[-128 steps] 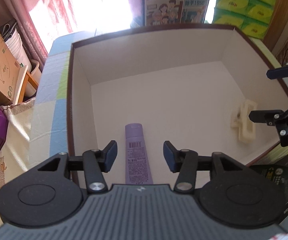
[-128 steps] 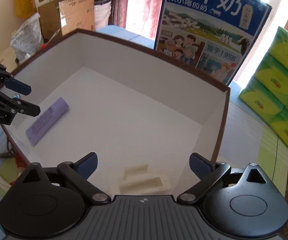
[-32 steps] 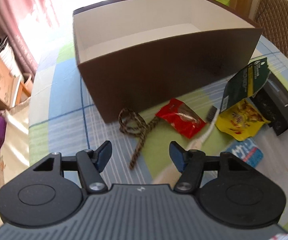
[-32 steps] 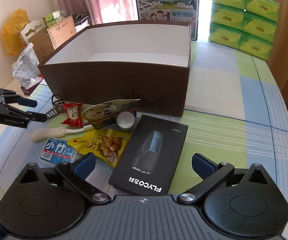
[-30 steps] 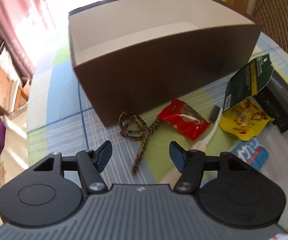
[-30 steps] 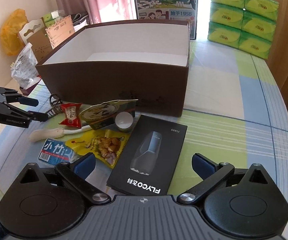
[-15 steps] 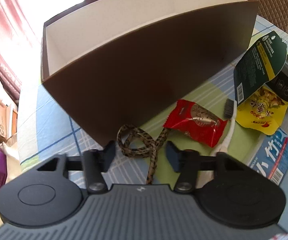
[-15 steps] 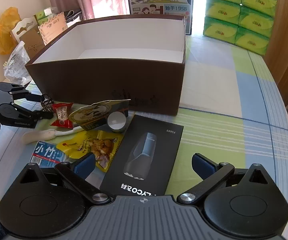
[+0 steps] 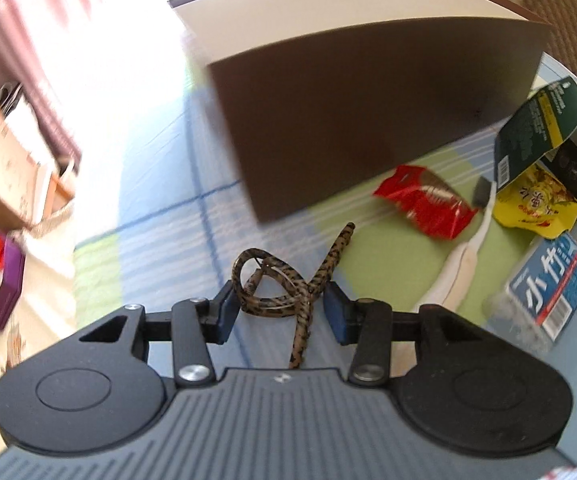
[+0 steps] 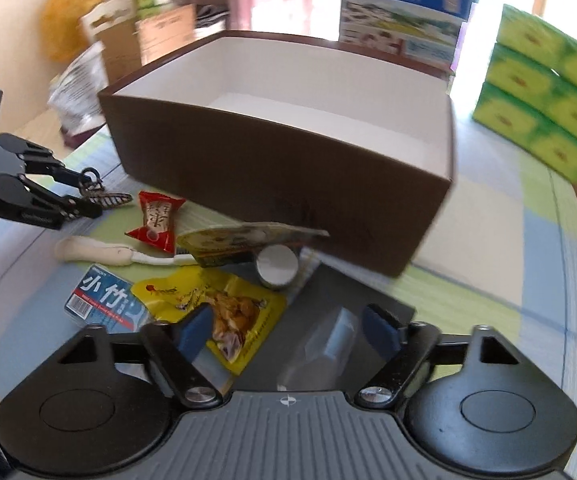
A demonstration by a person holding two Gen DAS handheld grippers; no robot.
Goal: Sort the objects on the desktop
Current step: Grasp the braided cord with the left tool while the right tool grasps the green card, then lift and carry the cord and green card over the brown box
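Both grippers have descended toward the table. Left gripper (image 9: 278, 308), jaws just narrowed, brackets the leopard-print cord (image 9: 284, 288), apparently pinching its loops, near the brown box (image 9: 368, 112). Right gripper (image 10: 286, 330), jaws just closing, not gripping, straddles the black carton (image 10: 352, 312).

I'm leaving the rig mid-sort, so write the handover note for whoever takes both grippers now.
Left gripper: jaws have just been closing and now pinch the patterned cord beside the brown box.
Right gripper: jaws have just been closing, with the black carton between them, not yet gripped.
On the table in front of the box: red snack, white brush, blue pack, yellow pack, green pouch, round tin.
Done: cannot tell; the box floor is mostly hidden.
Left: all of these still need sorting.
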